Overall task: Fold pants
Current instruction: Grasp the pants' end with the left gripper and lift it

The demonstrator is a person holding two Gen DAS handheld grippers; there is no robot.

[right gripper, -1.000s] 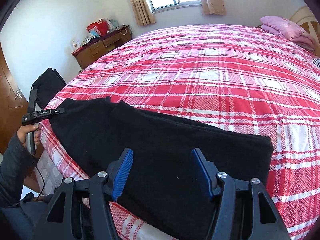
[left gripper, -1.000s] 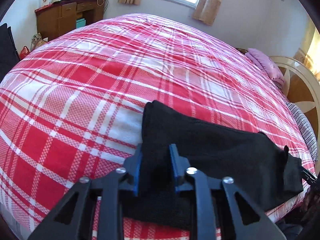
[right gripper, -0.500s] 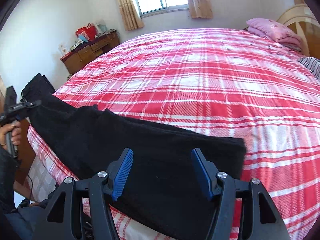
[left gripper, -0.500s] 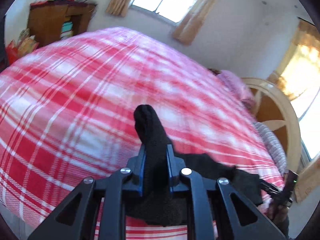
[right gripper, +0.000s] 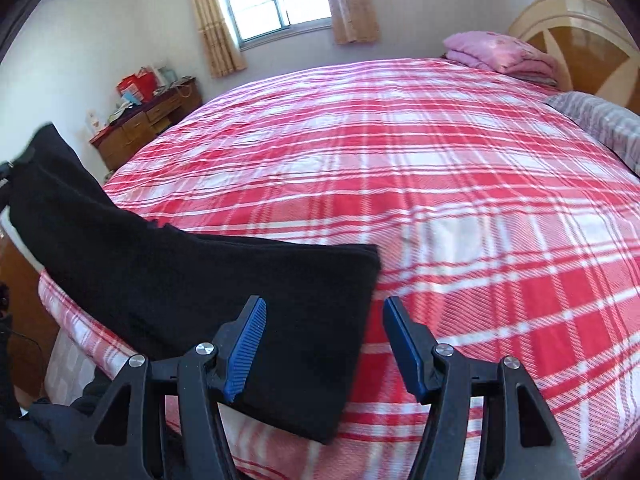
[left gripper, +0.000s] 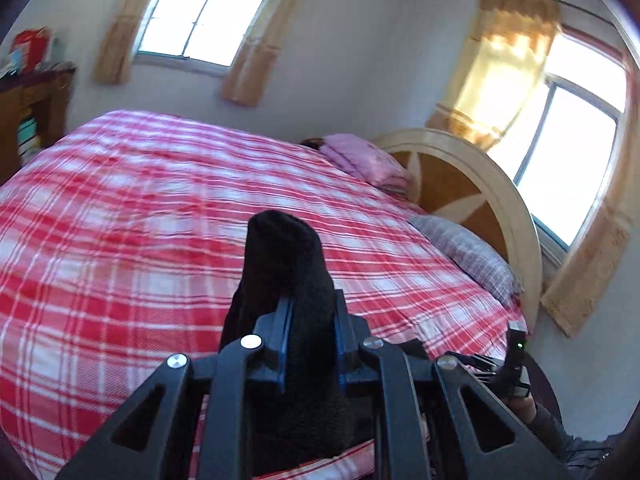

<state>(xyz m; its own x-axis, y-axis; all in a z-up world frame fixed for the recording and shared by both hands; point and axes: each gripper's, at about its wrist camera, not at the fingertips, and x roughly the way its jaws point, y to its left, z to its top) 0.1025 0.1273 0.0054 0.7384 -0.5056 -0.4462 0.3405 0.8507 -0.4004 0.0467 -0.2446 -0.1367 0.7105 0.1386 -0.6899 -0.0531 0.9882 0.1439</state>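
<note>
Black pants (left gripper: 288,280) pinched in left tool (left gripper: 308,320), right tool (right gripper: 324,344) spread above them

The left gripper (left gripper: 309,320) is clamped on a bunched fold of black fleece pants (left gripper: 286,264), which stands upright between its blue-padded fingers (left gripper: 281,332). Behind lies a red-and-white plaid bedspread (left gripper: 120,240), with a folded pink blanket (left gripper: 362,158) near the cream arched headboard (left gripper: 492,184).
</note>
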